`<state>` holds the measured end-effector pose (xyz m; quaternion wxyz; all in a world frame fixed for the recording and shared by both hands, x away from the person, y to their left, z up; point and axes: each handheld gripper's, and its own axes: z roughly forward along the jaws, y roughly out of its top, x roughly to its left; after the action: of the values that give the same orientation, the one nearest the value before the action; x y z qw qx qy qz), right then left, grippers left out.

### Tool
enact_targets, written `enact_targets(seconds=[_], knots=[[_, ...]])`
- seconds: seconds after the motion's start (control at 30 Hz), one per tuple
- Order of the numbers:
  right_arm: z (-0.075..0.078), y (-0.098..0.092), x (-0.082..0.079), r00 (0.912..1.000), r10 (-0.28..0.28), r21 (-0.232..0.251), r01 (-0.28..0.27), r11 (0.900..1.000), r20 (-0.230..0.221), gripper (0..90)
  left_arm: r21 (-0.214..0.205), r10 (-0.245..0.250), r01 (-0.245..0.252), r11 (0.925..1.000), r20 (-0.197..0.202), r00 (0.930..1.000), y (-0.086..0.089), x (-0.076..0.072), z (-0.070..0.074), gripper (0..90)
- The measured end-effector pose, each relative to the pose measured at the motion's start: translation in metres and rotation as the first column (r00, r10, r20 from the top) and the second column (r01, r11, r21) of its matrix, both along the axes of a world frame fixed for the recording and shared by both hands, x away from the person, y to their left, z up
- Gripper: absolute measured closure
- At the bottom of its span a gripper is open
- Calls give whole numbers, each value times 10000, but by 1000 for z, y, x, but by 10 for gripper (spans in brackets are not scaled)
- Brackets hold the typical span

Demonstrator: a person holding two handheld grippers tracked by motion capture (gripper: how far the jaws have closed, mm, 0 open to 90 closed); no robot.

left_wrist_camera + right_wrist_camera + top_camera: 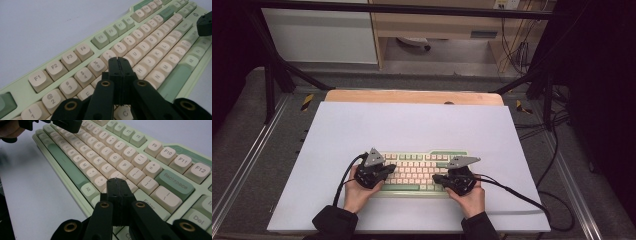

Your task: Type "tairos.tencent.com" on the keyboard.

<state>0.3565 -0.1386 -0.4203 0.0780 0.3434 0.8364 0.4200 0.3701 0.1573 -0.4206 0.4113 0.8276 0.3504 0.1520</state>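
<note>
A lab: framed rig table (412,125), loose cables (557,150), black curtains.

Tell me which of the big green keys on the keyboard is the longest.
The space bar, the long dark green key in the bottom row of the keyboard. It runs under several letter keys, while the green Backspace key is only about two keys wide.

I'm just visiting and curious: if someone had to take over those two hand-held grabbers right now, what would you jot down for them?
Left gripper: jaws shut, nothing between them, tips over the keyboard's left half, near the number and upper letter rows.
Right gripper: jaws shut, empty, tips over the right half, near the Enter key.
Keyboard: lies flat on the white table, close to the person's edge, between both hands.
Done: both grippers are in place above the keys.
Left: probably pressing keys with the closed tips; whether any key is pressed now I cannot tell.
</note>
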Motion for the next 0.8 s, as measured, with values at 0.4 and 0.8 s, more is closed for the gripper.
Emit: enact_targets(seconds=[0.4, 0.8], knots=[[1, 1, 0, 10000, 13, 89, -12, 10000, -32, 900, -150, 144, -144, 9998, -9, 9999, 20, -10, 2, 898], [3, 7, 2, 9999, 111, 67, -111, 9999, -50, 900, -95, 257, -258, 9996, -12, 9997, 38, -19, 0, 898]])
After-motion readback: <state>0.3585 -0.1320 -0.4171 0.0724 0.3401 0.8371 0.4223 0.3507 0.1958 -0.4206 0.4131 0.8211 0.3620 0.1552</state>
